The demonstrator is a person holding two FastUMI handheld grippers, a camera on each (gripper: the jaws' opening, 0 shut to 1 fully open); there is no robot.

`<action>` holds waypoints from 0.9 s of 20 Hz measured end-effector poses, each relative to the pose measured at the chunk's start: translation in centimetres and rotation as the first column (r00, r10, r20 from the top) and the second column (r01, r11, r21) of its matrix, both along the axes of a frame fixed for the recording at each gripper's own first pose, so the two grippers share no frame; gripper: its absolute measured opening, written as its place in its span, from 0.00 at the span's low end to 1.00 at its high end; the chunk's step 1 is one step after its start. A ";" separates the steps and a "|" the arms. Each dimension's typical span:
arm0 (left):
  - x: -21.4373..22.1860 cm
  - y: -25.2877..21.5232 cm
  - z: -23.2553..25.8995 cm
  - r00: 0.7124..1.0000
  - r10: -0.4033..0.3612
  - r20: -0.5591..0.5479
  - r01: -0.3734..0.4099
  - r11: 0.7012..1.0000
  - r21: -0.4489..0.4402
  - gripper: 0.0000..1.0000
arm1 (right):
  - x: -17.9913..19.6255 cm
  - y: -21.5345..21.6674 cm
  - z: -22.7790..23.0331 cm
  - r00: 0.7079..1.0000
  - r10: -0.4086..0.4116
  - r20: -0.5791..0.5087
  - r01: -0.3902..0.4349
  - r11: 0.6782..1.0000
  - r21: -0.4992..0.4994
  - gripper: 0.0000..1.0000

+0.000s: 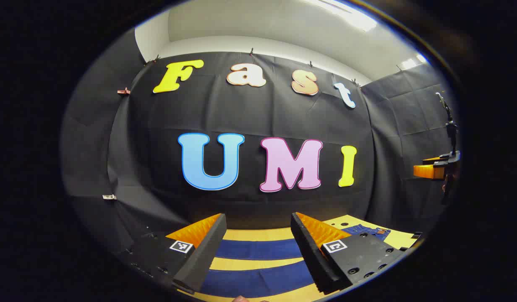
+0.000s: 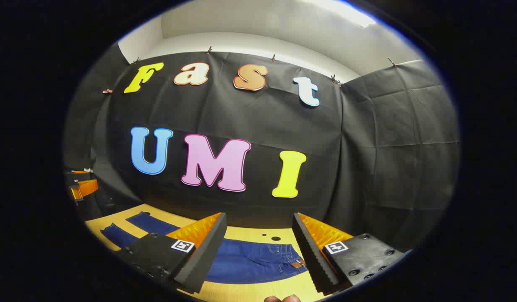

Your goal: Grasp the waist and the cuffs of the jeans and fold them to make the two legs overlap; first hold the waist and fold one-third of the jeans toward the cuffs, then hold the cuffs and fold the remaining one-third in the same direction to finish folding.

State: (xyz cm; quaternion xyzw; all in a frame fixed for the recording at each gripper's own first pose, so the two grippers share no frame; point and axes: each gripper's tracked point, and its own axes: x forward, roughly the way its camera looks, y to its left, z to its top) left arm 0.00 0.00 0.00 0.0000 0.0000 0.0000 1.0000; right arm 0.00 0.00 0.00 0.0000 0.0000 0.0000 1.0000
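Jeans lie flat on the table, both the left gripper and right gripper hover wide open, so I'd pinch waist and cuffs deep before folding the legs together.

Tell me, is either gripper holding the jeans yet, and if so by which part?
Nothing is held. The left gripper hangs open above the two legs of the jeans, and the right gripper hangs open above the waist; the fingers touch no cloth.
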 end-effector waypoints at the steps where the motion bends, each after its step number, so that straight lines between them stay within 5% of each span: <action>1: 0.2 0.4 -0.4 1.000 0.002 -0.010 -0.002 1.000 0.002 0.96 | 0.1 -0.2 -0.3 1.000 -0.010 -0.008 0.009 1.000 -0.014 0.94; 9: 0.7 3.1 -1.3 0.998 0.046 -0.033 -0.047 0.999 -0.019 0.96 | 1.2 -0.2 -0.6 0.999 -0.016 -0.028 0.016 1.000 -0.016 0.95; 18: 0.1 4.4 -3.1 0.997 -0.011 -0.080 0.017 0.997 0.080 0.96 | 2.8 0.8 -1.2 0.999 0.036 -0.041 -0.040 0.994 -0.097 0.94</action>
